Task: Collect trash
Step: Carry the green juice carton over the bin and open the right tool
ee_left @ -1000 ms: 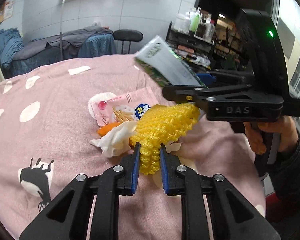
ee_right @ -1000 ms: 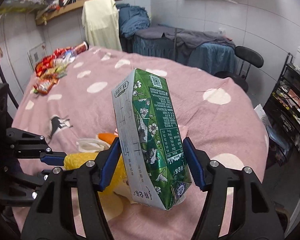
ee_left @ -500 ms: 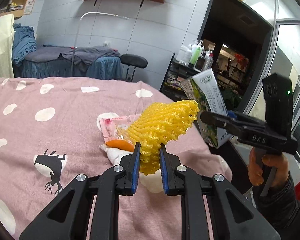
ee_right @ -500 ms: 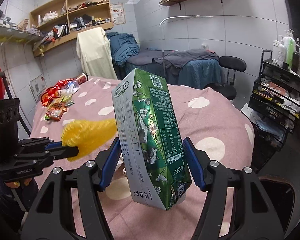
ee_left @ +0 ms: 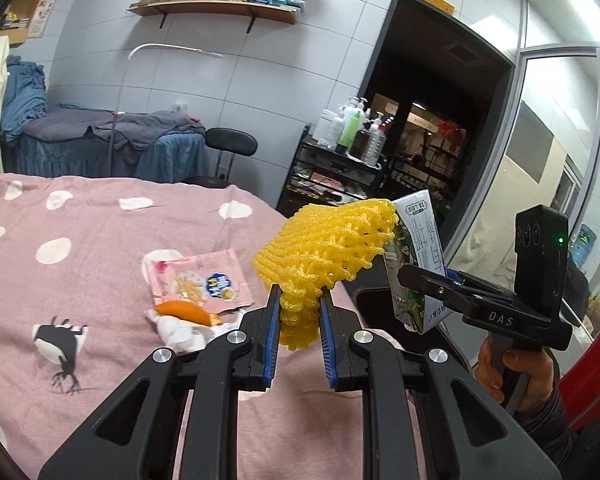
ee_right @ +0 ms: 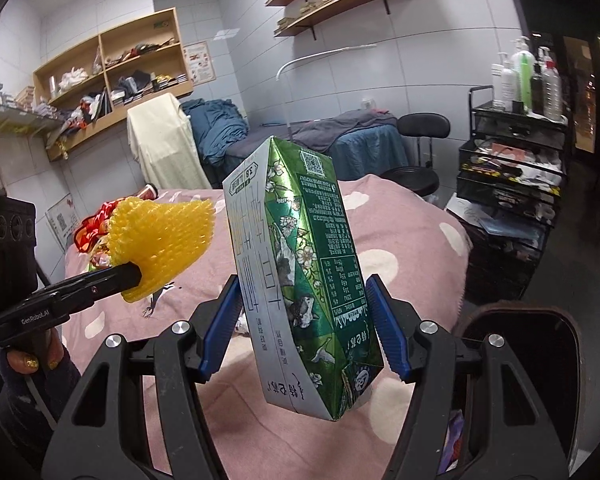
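The left tool (ee_left: pixel 299 307) grips the yellow foam net (ee_left: pixel 328 246), lifted above the pink bed (ee_left: pixel 100 240). At 3 o'clock, the right tool (ee_right: pixel 303 322) clamps the green carton (ee_right: pixel 300 264).

We read "DAS" on the right gripper (ee_left: pixel 422 280), "GenRobot.AI" on the left gripper (ee_right: pixel 134 276), and "3.8" on the carton (ee_right: pixel 300 280); its other print we cannot read

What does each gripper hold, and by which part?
Left gripper: yellow foam net, pinched at its narrow end. Right gripper: green carton, clamped across its sides.
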